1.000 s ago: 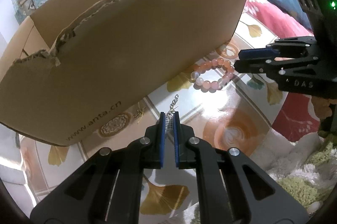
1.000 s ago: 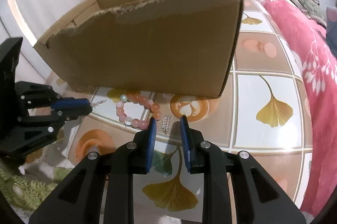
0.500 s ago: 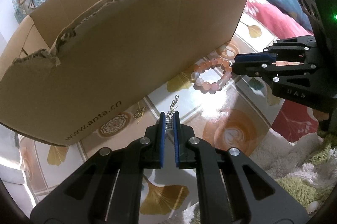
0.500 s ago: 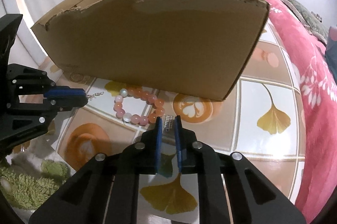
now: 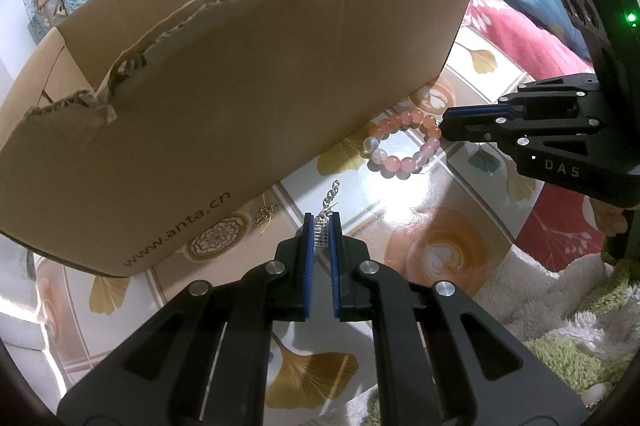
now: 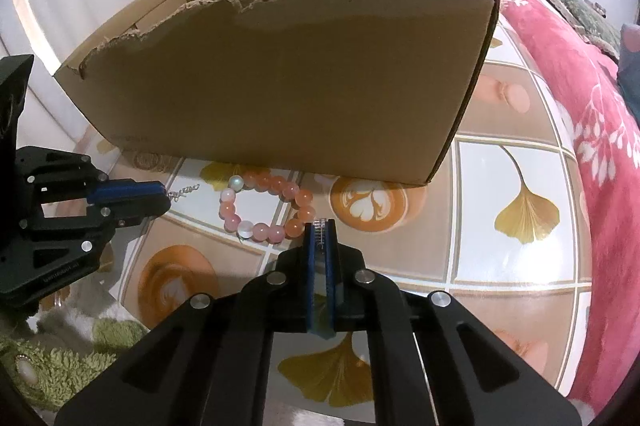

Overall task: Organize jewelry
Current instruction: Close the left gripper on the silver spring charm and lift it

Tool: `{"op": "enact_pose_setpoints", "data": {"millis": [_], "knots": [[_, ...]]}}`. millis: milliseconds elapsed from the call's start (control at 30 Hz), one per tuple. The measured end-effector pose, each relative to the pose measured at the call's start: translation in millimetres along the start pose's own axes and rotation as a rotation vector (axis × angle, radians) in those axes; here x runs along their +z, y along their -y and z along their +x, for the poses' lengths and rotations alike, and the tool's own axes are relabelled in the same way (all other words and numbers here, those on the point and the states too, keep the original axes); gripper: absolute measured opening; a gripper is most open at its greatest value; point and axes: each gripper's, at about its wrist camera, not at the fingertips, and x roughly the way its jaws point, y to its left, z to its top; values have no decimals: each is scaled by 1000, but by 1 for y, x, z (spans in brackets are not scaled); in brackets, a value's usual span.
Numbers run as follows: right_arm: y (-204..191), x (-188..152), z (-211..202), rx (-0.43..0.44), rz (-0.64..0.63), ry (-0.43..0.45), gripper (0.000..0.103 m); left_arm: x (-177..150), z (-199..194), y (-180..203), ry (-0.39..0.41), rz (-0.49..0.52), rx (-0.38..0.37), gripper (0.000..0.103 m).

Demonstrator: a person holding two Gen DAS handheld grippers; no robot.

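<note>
A pink bead bracelet (image 5: 394,161) (image 6: 256,228) lies on the patterned table just in front of a torn cardboard box (image 5: 240,85) (image 6: 280,85). My left gripper (image 5: 322,226) (image 6: 162,194) is shut on a ribbed silver piece (image 5: 322,237) whose short silver chain (image 5: 331,191) (image 6: 184,190) trails forward. My right gripper (image 6: 320,226) (image 5: 445,127) sits at the bracelet's right side. Its jaws are closing tight on a small ribbed silver charm (image 6: 319,230) that pokes out at the tips. A thin gold chain (image 5: 264,220) lies by the box's foot.
The glossy tablecloth (image 6: 500,254) has ginkgo leaves and latte prints. A green and white shaggy rug (image 5: 560,338) (image 6: 60,358) lies at the near edge. A red floral blanket (image 6: 580,105) runs along the right. The box wall rises close ahead.
The right gripper's jaws have shut on the small silver charm that lay between them on the table. It has edged closer to the box. The left gripper has kept still.
</note>
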Motion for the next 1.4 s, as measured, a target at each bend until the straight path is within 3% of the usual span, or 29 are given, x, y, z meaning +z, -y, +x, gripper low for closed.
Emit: {"op": "enact_pose_setpoints", "data": {"millis": [367,667,833,900,967,1133,1233,1400], "knots": [[17,-8,-26,-24,14,35,5,-1,-3,1,4,8,1,4],[10,-12,-46,-43,-9,85,5,-1,-21,9,56,18,7,1],[6,-15,-51,-38,-14,102,5,-2,-18,9,42,10,21,2],[3,-15,-51,-33,-13,101,5,-1,-14,7,38,9,26,3],[1,-16,-51,-27,-13,102,5,-1,-11,4,31,9,18,17],[1,-15,-52,-20,-7,107,5,2,1,-1,3,-7,-7,19],[2,-15,-50,-19,-2,105,5,3,2,0,5,1,-9,19],[4,-13,-46,-9,6,98,5,0,1,-1,-1,15,12,7]]}}
